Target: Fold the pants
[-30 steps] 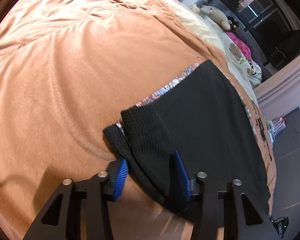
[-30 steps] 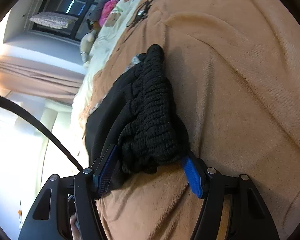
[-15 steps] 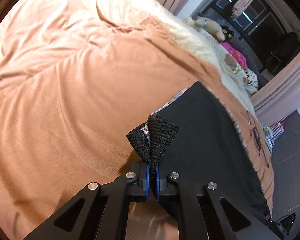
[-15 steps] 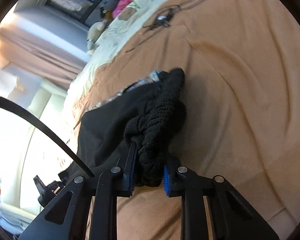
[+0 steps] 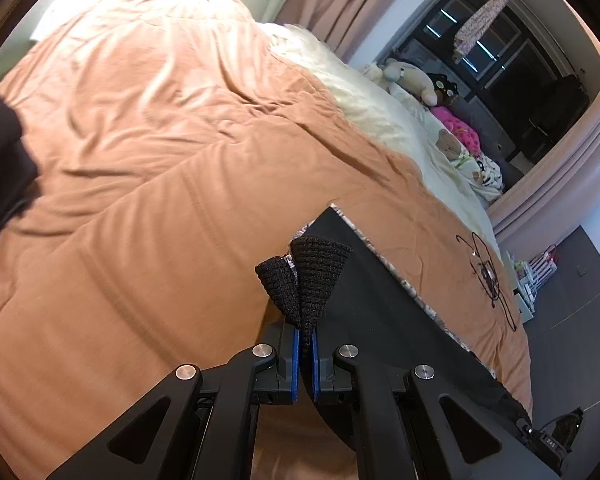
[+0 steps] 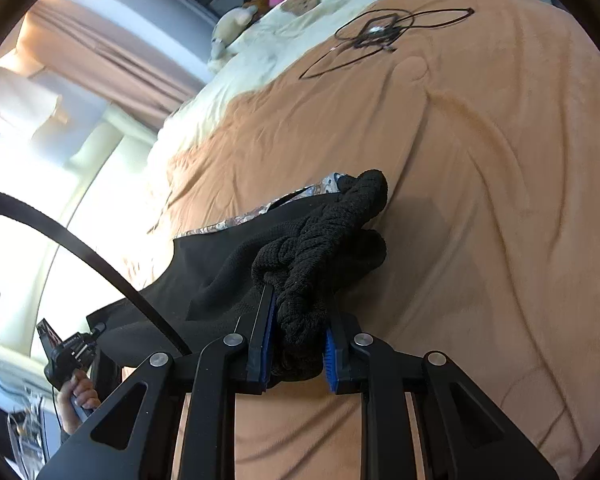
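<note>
Black pants (image 5: 380, 320) with a patterned lining edge hang lifted over an orange blanket (image 5: 160, 184) on a bed. My left gripper (image 5: 305, 344) is shut on the ribbed black leg cuffs (image 5: 312, 276), which fan out above its blue pads. In the right wrist view my right gripper (image 6: 296, 344) is shut on the bunched, thick ribbed waistband (image 6: 324, 248). The pants' black cloth (image 6: 220, 264) stretches away to the left from that grip. The other gripper (image 6: 70, 356), held by a hand, shows at the lower left of that view.
A black cable (image 6: 384, 32) lies coiled on the blanket at the far side. Stuffed toys (image 5: 412, 76) and pink cloth (image 5: 460, 132) sit on a cream cover (image 5: 380, 112) past the blanket. A dark object (image 5: 0, 160) sits at the left edge. The floor (image 5: 572, 328) is at the right.
Both grippers closed from open onto the pants, left on the cuffs and right on the waistband. Both then rose, lifting the cloth off the blanket.
</note>
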A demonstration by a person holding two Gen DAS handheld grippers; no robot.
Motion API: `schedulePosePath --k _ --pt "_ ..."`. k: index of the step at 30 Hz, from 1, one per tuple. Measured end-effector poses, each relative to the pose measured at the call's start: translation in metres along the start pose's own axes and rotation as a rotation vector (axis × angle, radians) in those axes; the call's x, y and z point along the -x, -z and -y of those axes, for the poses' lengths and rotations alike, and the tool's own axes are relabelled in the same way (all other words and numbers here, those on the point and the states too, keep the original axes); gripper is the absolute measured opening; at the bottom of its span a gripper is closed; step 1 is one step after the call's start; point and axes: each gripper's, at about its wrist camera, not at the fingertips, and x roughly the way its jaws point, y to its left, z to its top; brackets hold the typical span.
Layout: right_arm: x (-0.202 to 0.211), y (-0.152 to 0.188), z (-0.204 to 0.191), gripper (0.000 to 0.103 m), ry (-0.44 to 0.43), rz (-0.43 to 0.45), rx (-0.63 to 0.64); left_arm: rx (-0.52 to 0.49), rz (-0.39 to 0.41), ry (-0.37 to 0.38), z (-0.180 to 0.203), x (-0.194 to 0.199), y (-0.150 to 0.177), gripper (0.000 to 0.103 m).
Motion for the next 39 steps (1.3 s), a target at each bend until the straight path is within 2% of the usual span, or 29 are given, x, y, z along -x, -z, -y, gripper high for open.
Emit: schedulePosePath --k 13,22,30,37,39 --pt "0.013 0.02 -0.025 0.018 -0.035 -0.116 0.113 0.083 0.035 -0.032 -0.067 0.103 0.064 0.005" --pt "0.018 0.039 -0.036 0.018 -0.041 -0.158 0.196 0.117 0.05 -0.051 -0.103 0.153 0.11 0.005" --pt "0.019 0.057 -0.043 0.018 -0.034 -0.192 0.281 0.172 0.046 -0.06 -0.135 0.174 0.147 0.005" --pt "0.013 0.065 -0.039 0.018 -0.024 -0.205 0.279 0.184 0.02 -0.06 -0.15 0.17 0.161 0.005" --pt "0.012 0.068 -0.033 0.019 -0.019 -0.205 0.266 0.186 -0.01 -0.063 -0.155 0.164 0.163 0.006"
